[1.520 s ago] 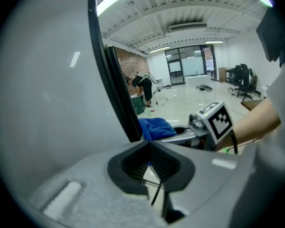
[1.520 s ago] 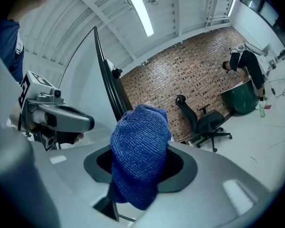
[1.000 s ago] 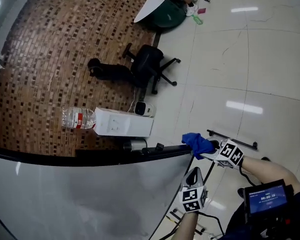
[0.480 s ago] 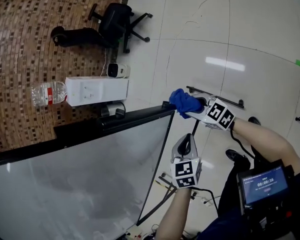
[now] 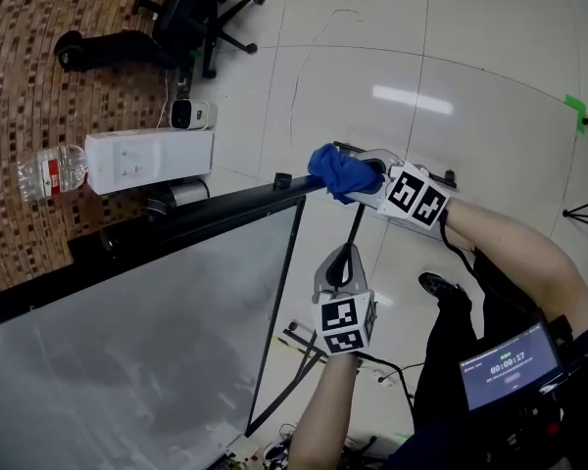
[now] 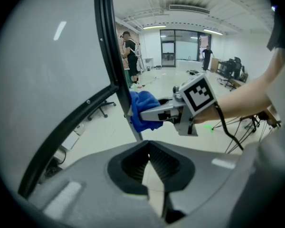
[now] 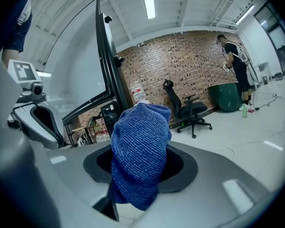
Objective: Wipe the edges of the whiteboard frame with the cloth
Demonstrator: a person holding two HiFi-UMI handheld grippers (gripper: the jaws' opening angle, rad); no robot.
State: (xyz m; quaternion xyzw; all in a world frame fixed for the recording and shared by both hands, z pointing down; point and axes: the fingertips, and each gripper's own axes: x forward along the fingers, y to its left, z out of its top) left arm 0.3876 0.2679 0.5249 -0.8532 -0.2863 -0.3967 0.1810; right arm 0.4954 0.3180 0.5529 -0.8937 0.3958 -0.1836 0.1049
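Upper right corner of whiteboard (image 5: 127,341): cloth (image 5: 335,169). Just right of its side edge: left claw (image 5: 346,258); far behind: chair (image 5: 191,13).

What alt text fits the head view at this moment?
The right gripper holds a blue cloth at the upper corner of a whiteboard's black frame. The left gripper, shut and empty, hangs beside the frame's side edge. An office chair stands beyond.
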